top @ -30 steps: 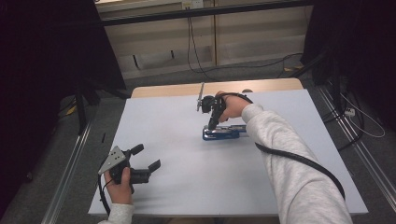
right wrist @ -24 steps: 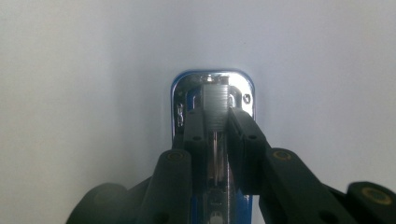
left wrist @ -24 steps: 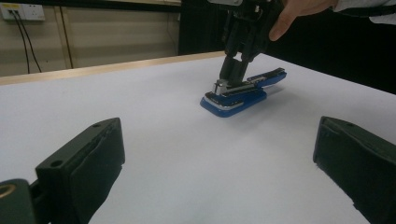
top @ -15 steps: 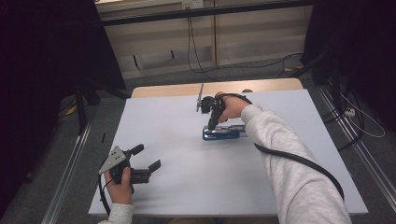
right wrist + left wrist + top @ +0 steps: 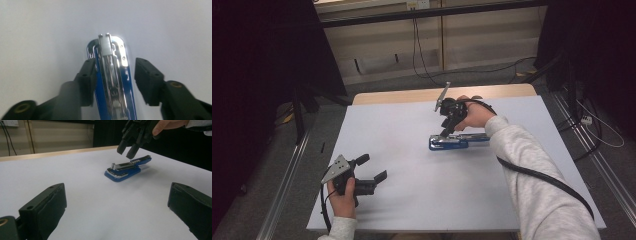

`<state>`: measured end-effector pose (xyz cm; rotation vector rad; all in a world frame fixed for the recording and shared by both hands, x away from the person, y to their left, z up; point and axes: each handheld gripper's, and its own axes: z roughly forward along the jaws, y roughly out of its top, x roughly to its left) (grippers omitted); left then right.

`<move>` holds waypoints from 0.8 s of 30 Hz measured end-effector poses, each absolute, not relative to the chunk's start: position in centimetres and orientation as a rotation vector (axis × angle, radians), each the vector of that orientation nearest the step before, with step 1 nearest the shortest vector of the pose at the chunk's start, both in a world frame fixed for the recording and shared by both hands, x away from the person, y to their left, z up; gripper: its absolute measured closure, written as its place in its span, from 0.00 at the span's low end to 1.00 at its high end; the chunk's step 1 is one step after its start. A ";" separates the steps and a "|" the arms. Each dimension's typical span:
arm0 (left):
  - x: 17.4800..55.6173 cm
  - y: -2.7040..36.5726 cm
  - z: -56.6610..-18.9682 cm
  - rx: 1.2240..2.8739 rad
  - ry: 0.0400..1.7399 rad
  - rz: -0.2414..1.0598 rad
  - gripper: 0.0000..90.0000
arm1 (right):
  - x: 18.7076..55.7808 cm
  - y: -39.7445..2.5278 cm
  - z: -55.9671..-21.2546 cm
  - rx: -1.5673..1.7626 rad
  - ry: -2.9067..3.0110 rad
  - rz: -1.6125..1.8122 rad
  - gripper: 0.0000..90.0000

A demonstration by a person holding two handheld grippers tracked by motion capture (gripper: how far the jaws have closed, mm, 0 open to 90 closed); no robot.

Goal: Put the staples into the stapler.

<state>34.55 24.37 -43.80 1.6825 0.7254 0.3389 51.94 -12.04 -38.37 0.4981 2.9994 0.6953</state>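
A blue stapler point(image 5: 457, 142) with a chrome top lies flat on the white surface point(image 5: 412, 200). The right tool point(image 5: 445, 133) hovers released, jaws astride it; the left tool point(image 5: 373, 173) rests released, well apart. Nothing has moved since earlier.

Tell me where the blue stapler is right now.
In the high view, the blue stapler lies right of centre on the white table, directly beneath the open right tool.

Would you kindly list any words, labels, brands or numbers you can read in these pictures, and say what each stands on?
None can be read.
Blue and chrome stapler: no legible marking on it.
White tabletop: blank.
Left gripper and right gripper: no label can be made out.
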 end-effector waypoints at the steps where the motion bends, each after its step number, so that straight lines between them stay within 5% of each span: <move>1: 34.5 24.4 -43.8 1.683 0.725 0.339 0.02 | 51.9 -12.0 -38.4 0.498 2.999 0.695 0.53; 24: 37.9 19.9 -44.1 1.795 0.742 0.247 0.02 | 47.9 -21.5 -39.2 0.867 2.748 0.955 0.24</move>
